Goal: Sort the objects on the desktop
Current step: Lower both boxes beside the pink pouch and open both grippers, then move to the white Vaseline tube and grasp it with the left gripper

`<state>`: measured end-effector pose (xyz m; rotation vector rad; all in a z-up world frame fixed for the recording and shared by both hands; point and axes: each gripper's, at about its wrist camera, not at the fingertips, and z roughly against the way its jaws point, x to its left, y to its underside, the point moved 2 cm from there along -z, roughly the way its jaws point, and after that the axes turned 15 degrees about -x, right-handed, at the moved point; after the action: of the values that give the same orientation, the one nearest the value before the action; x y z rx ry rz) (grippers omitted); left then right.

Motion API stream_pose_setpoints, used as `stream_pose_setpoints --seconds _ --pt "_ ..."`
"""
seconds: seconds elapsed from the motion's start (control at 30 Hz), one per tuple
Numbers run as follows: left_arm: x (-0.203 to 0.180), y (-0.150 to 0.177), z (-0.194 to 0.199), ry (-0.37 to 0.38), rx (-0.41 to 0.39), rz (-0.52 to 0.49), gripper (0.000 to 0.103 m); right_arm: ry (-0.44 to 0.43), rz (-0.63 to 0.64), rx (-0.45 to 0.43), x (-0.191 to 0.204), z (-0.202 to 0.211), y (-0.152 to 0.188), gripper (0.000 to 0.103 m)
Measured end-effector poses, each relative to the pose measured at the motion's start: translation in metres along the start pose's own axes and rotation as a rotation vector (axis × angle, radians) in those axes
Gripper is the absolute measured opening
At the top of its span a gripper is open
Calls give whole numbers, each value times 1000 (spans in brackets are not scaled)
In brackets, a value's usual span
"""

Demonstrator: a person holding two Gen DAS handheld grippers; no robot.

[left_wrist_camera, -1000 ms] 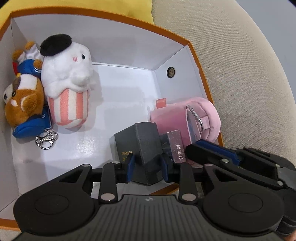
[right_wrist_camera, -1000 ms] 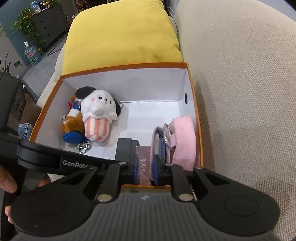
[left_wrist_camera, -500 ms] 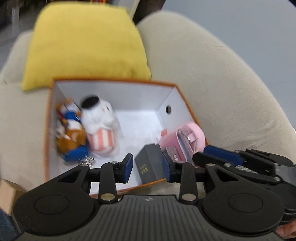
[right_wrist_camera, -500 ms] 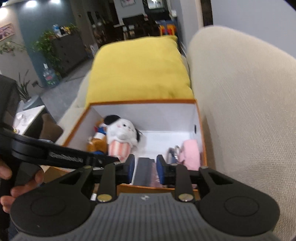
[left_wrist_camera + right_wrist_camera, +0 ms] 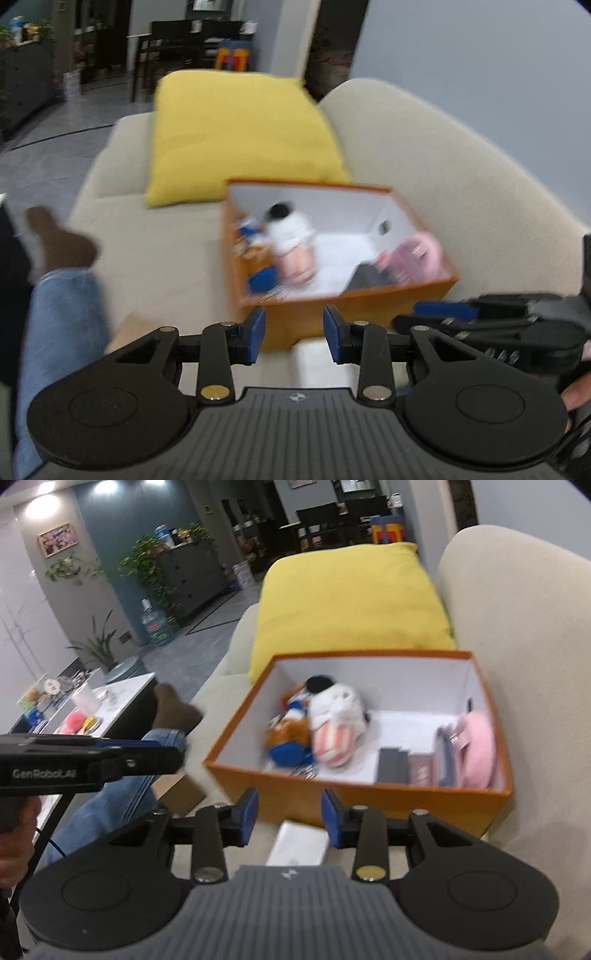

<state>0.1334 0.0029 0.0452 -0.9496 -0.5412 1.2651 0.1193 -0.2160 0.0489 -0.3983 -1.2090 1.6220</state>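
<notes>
An orange box (image 5: 369,806) with white inside sits on a beige sofa. It holds a white plush with a striped base (image 5: 336,720), a brown plush (image 5: 288,734), a dark box (image 5: 393,766), a maroon box (image 5: 421,771) and a pink pouch (image 5: 478,749). The orange box also shows blurred in the left wrist view (image 5: 369,304). My left gripper (image 5: 294,334) is open and empty, in front of the box. My right gripper (image 5: 288,818) is open and empty, also in front of it. A white card (image 5: 299,843) lies on the sofa below the right gripper.
A yellow cushion (image 5: 351,602) lies behind the box. The sofa back (image 5: 524,627) rises on the right. The person's jeans leg and brown sock (image 5: 173,712) lie to the left. A low table with small items (image 5: 74,701) stands far left.
Both grippers have pulled back and up out of the box and opened. The dark box and the maroon box now lie inside it, released. The view is blurred from motion.
</notes>
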Motion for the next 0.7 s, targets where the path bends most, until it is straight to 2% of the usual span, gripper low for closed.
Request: stream_pose_setpoints --seconds 0.1,0.33,0.4,0.53,0.6,0.7 --pt "16 18 8 -41 72 12 39 -19 14 42 16 -5 15 40" --pt "32 71 20 -17 233 -11 39 -82 69 178 54 -17 59 37" --pt "35 84 27 -20 262 -9 46 -96 79 225 63 -19 73 35" --pt "31 102 36 25 290 2 48 -103 49 320 70 -28 94 35" --pt "24 110 37 52 293 -11 56 -87 50 346 71 -31 101 34" --pt "14 121 28 72 336 -53 59 -56 62 358 68 -32 104 32"
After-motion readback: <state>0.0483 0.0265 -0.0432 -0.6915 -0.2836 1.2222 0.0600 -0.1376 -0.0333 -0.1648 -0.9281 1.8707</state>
